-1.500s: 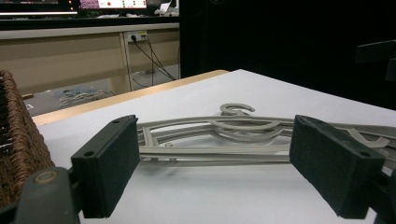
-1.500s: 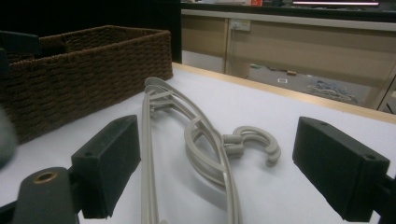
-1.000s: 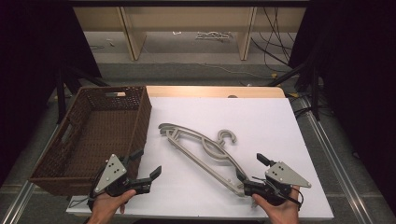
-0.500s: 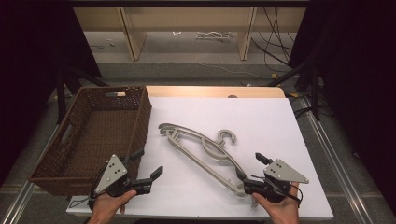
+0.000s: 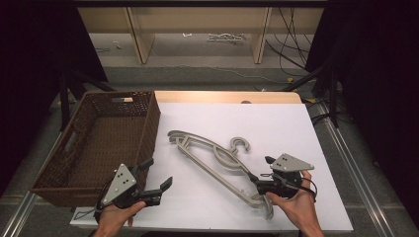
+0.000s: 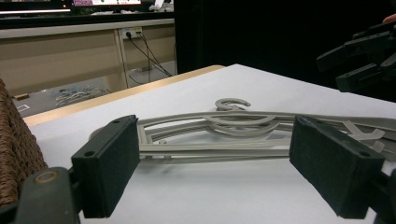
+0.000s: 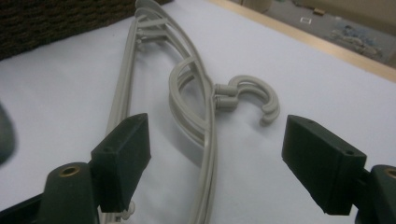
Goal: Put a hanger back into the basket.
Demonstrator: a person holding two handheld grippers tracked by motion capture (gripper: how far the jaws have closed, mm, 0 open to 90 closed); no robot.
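Grey hangers (image 5: 217,163) lying mid-bench, wicker basket (image 5: 99,143) empty; right gripper (image 5: 262,185) jaws closing round them without contact, left gripper (image 5: 158,190) jaws apart. Nothing moved yet.

A brown woven basket (image 5: 106,136) is seen just beyond the left claw — its near wall close to that claw, its inside bare, and a handle slot is cut into its far wall. It is set on the white table (image 5: 276,123), well apart from the right claw. Beyond both claws a wooden strip (image 5: 222,96) is laid along the table's far edge. Farther off — on the grey floor (image 5: 197,54) — pale wooden shelf legs (image 5: 141,34) and loose black cables (image 5: 291,44) are seen.
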